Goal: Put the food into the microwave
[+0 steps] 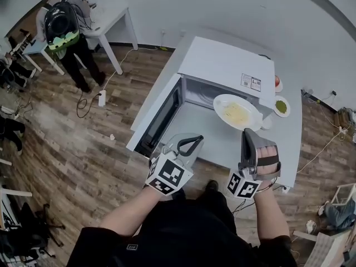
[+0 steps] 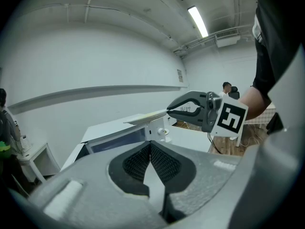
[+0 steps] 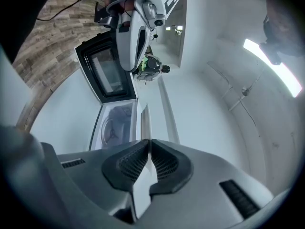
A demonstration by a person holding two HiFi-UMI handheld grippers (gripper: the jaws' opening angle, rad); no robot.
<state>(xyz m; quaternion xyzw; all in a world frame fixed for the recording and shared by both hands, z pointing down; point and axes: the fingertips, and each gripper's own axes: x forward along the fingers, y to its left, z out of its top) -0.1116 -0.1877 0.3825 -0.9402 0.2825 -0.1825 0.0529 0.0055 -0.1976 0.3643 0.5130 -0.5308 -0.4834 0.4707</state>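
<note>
A white plate (image 1: 236, 113) of pale yellow food hangs in front of the open white microwave (image 1: 222, 60), level with its cavity. My right gripper (image 1: 247, 131) is shut on the plate's near rim. In the right gripper view the plate (image 3: 144, 120) shows edge-on between the pads, with the microwave's cavity and turntable (image 3: 112, 128) behind it. The door (image 1: 161, 118) swings out to the left. My left gripper (image 1: 197, 141) hovers beside the door, shut and empty. In the left gripper view its pads meet (image 2: 150, 144), and the right gripper (image 2: 167, 111) holds the plate (image 2: 143, 118) ahead.
The microwave stands on a white table (image 1: 289, 143). Two small dishes sit to its right, one red (image 1: 277, 82), one green (image 1: 281, 107). Far left, a person with a backpack (image 1: 62, 26) stands by another white table (image 1: 108, 18). A power strip (image 1: 102, 97) lies on the wooden floor.
</note>
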